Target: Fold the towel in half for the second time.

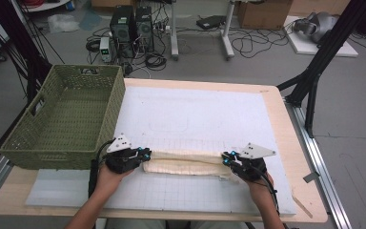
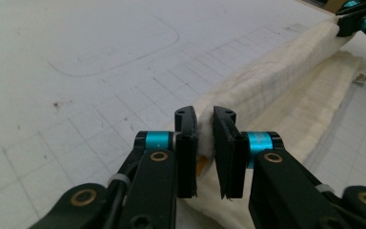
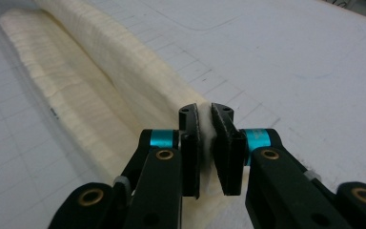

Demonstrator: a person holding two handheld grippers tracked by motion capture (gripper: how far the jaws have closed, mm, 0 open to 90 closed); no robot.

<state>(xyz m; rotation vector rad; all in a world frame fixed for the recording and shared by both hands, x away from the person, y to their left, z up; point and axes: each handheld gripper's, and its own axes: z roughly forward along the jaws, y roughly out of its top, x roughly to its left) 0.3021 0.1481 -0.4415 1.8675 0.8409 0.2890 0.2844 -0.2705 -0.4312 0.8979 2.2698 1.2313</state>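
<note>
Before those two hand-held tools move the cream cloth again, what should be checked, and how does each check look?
1. Right gripper fingers pinch the folded cloth: ok.
2. Left gripper grip is firm: cannot tell; cloth lies between its fingers, with a gap beside one pad.
3. Cloth stays folded in a long band: ok.
4. Green basket stands apart from the cloth: ok.
5. Mat beyond the cloth is bare: ok.

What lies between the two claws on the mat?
The folded cream towel spans the whole stretch from the left claw to the right claw, each holding one end; the high view shows it.
</note>
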